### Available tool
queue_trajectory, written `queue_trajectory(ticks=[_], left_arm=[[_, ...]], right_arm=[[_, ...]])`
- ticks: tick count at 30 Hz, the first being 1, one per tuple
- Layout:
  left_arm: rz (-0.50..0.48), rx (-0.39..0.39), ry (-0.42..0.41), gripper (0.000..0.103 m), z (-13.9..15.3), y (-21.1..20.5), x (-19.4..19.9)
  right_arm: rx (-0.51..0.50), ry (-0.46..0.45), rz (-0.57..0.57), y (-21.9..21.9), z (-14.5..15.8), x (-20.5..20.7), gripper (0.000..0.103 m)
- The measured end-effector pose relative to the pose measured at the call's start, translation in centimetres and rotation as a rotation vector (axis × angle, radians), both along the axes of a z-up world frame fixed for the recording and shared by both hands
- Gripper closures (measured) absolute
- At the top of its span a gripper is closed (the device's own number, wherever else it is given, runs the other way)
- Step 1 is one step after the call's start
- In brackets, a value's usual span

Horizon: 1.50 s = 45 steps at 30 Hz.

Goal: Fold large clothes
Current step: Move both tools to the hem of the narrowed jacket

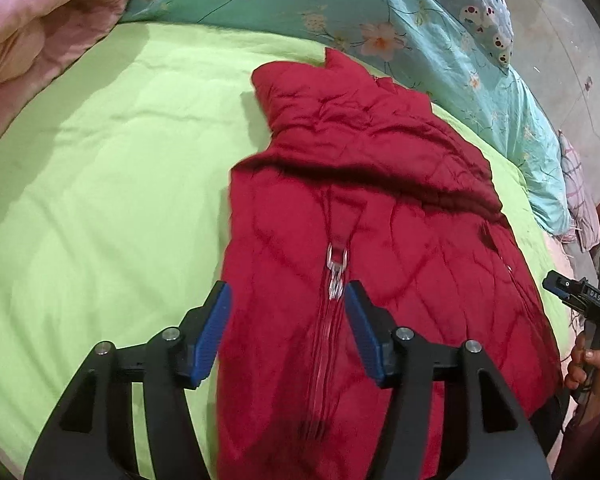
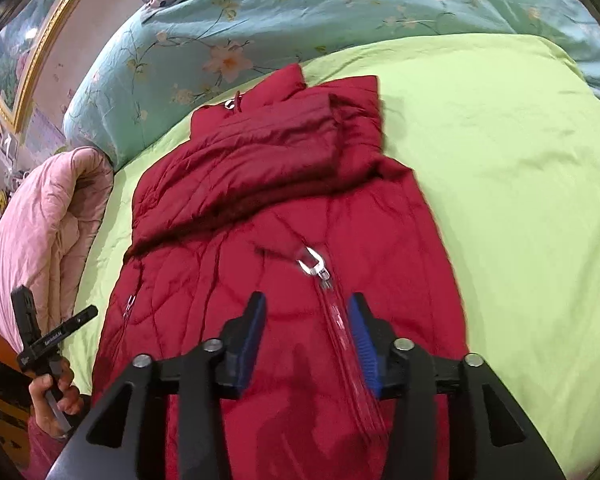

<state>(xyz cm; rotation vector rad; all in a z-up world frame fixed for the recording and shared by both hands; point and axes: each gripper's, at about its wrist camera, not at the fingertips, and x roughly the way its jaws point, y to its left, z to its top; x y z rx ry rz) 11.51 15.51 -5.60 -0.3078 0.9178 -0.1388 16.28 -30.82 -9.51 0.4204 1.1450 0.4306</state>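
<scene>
The red jacket (image 1: pixel 380 220) lies flat on the green bed (image 1: pixel 100 200), just under both sets of jaws. The left gripper (image 1: pixel 286 308) is released and holds nothing. The right gripper (image 2: pixel 306 320) is released too, its jaws on either side of the zipper (image 2: pixel 336 320).

Green-sheeted bed (image 1: pixel 100 168), gilt-framed picture (image 2: pixel 24 80)

The lower hem of the quilted red padded jacket (image 1: pixel 340 208) runs off the bottom edge in both wrist views, behind the black tool arms. The silver zipper pull (image 2: pixel 312 266) is smeared by blur. The gold-framed picture (image 2: pixel 32 52) is cut by the rim. The pink folded quilt (image 1: pixel 40 20) is cropped.
</scene>
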Motion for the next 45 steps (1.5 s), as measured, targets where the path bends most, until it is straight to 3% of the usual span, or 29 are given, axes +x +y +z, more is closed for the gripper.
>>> queue_trajectory(ticks=[5,24,27,31,38,41,45], left_arm=[[0.015,-0.019,0.017,0.042,-0.5,0.6,-2.1],[0.01,-0.067,0.051,0.042,-1.6,-0.4,-6.9],[0.024,-0.083,0.065,0.042,-2.0,-0.2,-7.6],[0.029,-0.09,0.082,0.042,-2.4,-0.3,-8.8],[0.021,-0.086,0.119,0.042,-3.2,-1.1,-10.7],[0.02,-0.11,0.139,0.031,-3.5,-1.3,-11.3],[0.014,-0.096,0.141,0.031,-3.9,-2.2,-12.1]], right_arm=[[0.0,0.006,-0.044,-2.7,0.0,-2.2,0.05],[-0.002,0.059,-0.13,-8.4,-1.2,-7.9,0.04],[0.015,0.076,-0.126,-8.6,-1.6,-8.4,0.039],[0.082,0.098,-0.129,-8.9,-2.2,-9.2,0.031],[0.11,0.118,-0.123,-9.0,-2.8,-11.0,0.031],[0.116,0.119,-0.121,-9.2,-2.8,-11.6,0.031],[0.128,0.125,-0.108,-8.8,-3.1,-12.4,0.031]])
